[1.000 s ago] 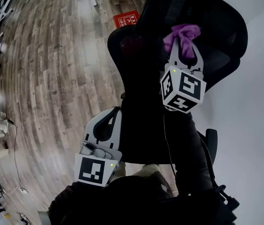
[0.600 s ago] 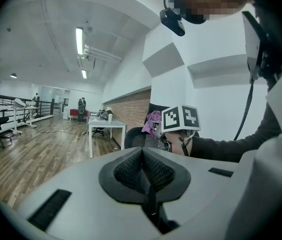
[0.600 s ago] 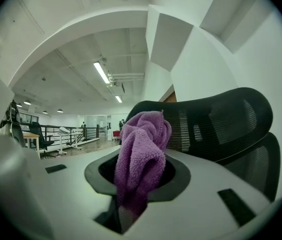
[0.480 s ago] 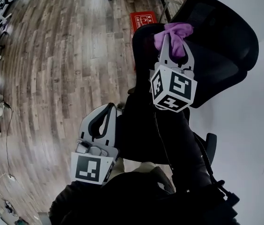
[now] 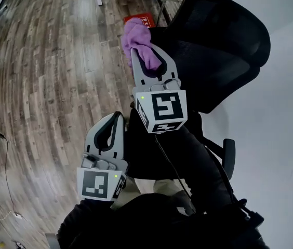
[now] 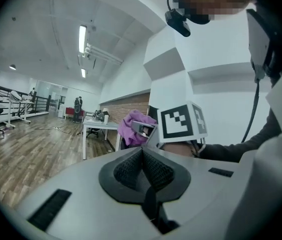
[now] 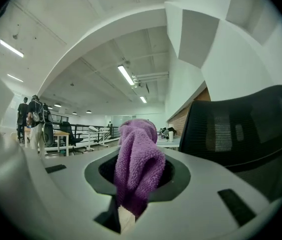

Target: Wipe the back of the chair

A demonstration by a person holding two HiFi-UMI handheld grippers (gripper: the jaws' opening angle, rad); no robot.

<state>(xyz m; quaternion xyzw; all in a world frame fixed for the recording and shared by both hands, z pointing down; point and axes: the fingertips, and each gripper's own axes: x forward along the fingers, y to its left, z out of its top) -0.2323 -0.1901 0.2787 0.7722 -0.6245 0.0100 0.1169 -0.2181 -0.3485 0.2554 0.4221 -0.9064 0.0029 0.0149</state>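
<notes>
Clamping the purple cloth (image 5: 139, 39) in my right hand-held gripper (image 5: 146, 54) beside the black chair back (image 5: 224, 40); my left hand-held gripper (image 5: 114, 120) is closed, empty.

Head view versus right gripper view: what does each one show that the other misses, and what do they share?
Only the head view shows the red sign lying on the wooden floor, and the left gripper, shut and empty. Only the right gripper view shows the ceiling lights and people standing far off. Both show the purple cloth clamped in the right gripper, and the black mesh chair back.
</notes>
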